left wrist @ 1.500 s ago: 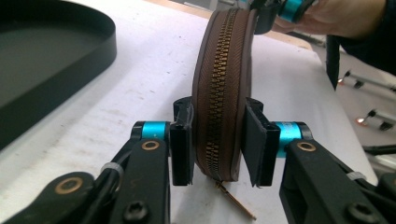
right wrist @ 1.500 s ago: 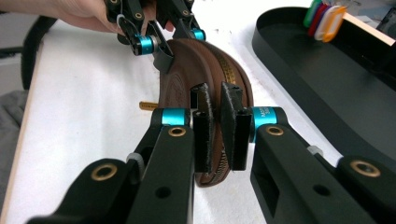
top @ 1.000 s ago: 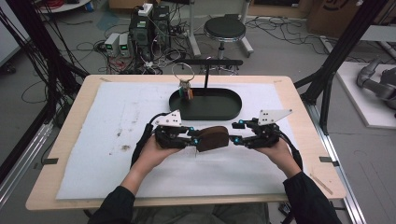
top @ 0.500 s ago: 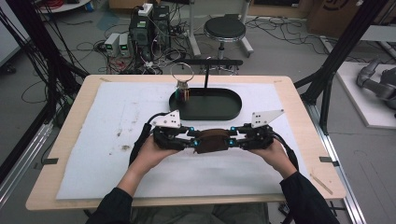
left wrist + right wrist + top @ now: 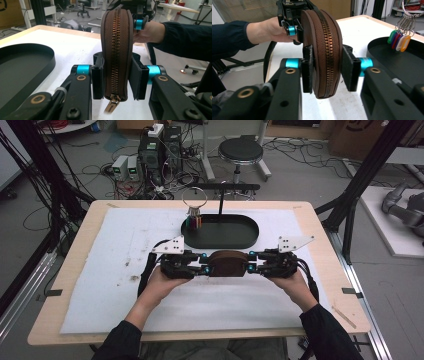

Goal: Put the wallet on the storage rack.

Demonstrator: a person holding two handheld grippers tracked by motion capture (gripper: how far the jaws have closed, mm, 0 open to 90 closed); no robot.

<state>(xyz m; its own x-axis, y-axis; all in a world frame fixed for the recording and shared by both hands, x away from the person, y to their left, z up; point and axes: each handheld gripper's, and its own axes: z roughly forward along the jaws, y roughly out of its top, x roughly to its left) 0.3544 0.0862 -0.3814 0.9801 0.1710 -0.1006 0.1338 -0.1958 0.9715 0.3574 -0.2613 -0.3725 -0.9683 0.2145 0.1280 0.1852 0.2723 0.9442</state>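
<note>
1. White matting [image 5: 100, 270] covers our table; our left gripper [image 5: 202, 265] and right gripper [image 5: 254, 264] hold a brown zip pouch [image 5: 228, 263] just before the black tray [image 5: 220, 232].
2. Left gripper view: our pads [image 5: 98, 80] clamp the pouch's zipper-pull end beside the tray.
3. Right gripper view: our jaws, just reopening slightly, flank its other end.

Robotics lab or test workshop. Evidence: wooden table [image 5: 325, 285] with white mat [image 5: 125, 270] under black aluminium frame posts [image 5: 370, 170]; beyond fingers, floor strewn with tangled cables [image 5: 100, 170], stacked electronics boxes [image 5: 155, 150], black stool [image 5: 241, 151]; grey robot arm part [image 5: 402, 207] lying far right.
</note>
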